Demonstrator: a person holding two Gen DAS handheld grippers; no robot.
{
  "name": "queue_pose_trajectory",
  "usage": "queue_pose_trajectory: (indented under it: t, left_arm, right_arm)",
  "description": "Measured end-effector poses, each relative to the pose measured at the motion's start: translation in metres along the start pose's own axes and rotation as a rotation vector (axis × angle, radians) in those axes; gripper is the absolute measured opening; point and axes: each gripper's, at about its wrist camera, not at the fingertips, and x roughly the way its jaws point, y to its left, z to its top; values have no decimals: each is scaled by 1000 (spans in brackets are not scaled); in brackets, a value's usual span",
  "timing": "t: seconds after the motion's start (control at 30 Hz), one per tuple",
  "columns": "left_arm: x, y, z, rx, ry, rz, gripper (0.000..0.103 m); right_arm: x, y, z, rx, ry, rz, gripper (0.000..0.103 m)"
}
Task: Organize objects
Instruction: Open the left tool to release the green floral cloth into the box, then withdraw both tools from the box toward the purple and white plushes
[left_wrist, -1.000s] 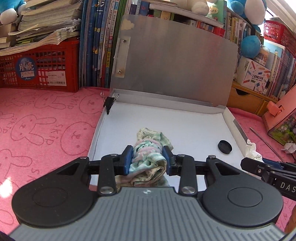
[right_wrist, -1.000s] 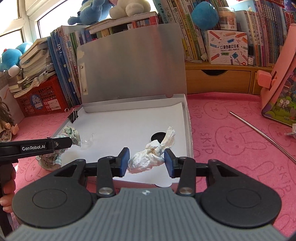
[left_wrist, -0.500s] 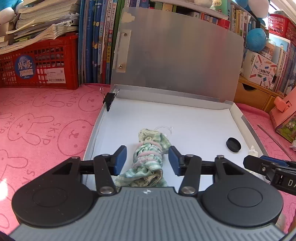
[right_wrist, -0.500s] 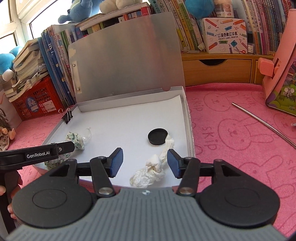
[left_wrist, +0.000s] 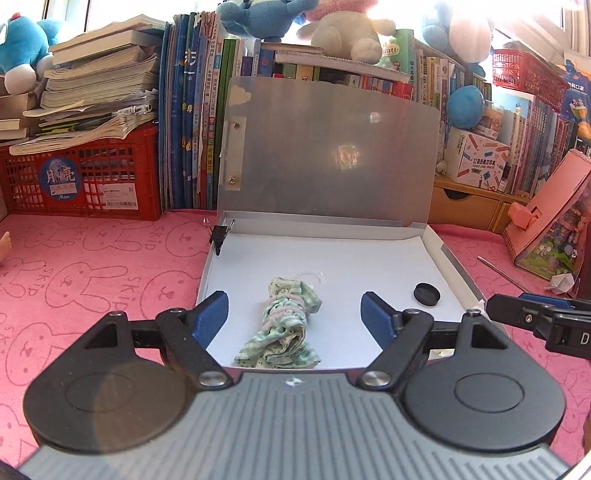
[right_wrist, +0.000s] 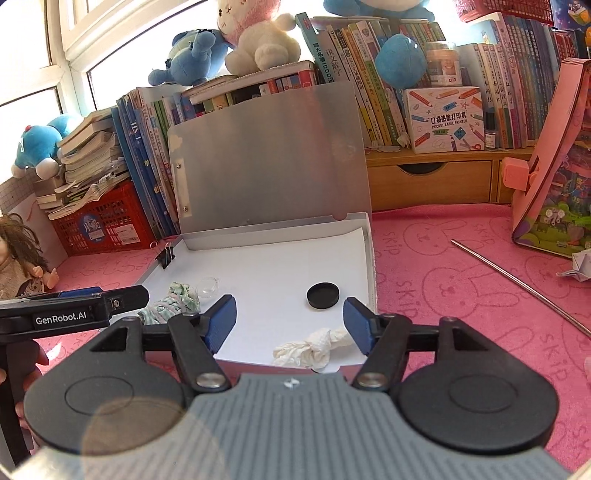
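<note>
An open grey file box (left_wrist: 448, 258) (right_wrist: 371, 266) lies on the pink mat, its lid standing upright at the back. A rolled green checked cloth (left_wrist: 284, 325) (right_wrist: 168, 302) rests on the box's white floor near the front left. My left gripper (left_wrist: 293, 314) hovers just behind the cloth, jaws still opening and clear of it. A crumpled white tissue (right_wrist: 314, 347) lies at the box's front right edge. My right gripper (right_wrist: 290, 321) stands above and behind the tissue, jaws opening, pads off it. A black round cap (left_wrist: 426, 293) (right_wrist: 322, 294) sits in the box.
A black binder clip (left_wrist: 221, 236) (right_wrist: 166, 254) grips the box's left wall. A small clear piece (right_wrist: 208, 286) lies by the cloth. A metal rod (right_wrist: 517, 280) and a pink toy box (right_wrist: 554, 184) lie to the right; a red crate (left_wrist: 81, 177) and books stand behind.
Both grippers let go: the left released the cloth, the right the tissue, both now lying in the box. Both grippers have opened wide and drawn back and up.
</note>
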Motion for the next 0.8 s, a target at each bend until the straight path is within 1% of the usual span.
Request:
queue_pose_trajectory:
  t: [0.17,0.23,0.33,0.47,0.6,0.73,0.8]
  left_arm:
    - [-34,-3,-20,60,-18,-24,83]
    - [-45,-2,-29,67,-22,-34,83]
    - [-60,-2,-41,73,-24,-48,83]
    - [-77,-4,-56,91,-39,-55,83]
    - [-91,-4,-70,99,-47,-55,83]
    - [-99,-2,-84,102,-44,-47,83]
    - [-102,-1,-91,108,-43,-41,83]
  right_arm:
    - [-23,10,-14,-75,-24,-3,79]
    - [-31,13,-20,-102,-29,-2,80]
    - [-42,19,-31,-144,-45,-5,86]
    - [-53,24,-44,-182,-56,-12,88]
    - [-61,24,-55,-187,-58,-20,92]
    - [-63,19,-65,-167,-49,-38,93]
    - [-63,16,-71,-156,-51,-51,97]
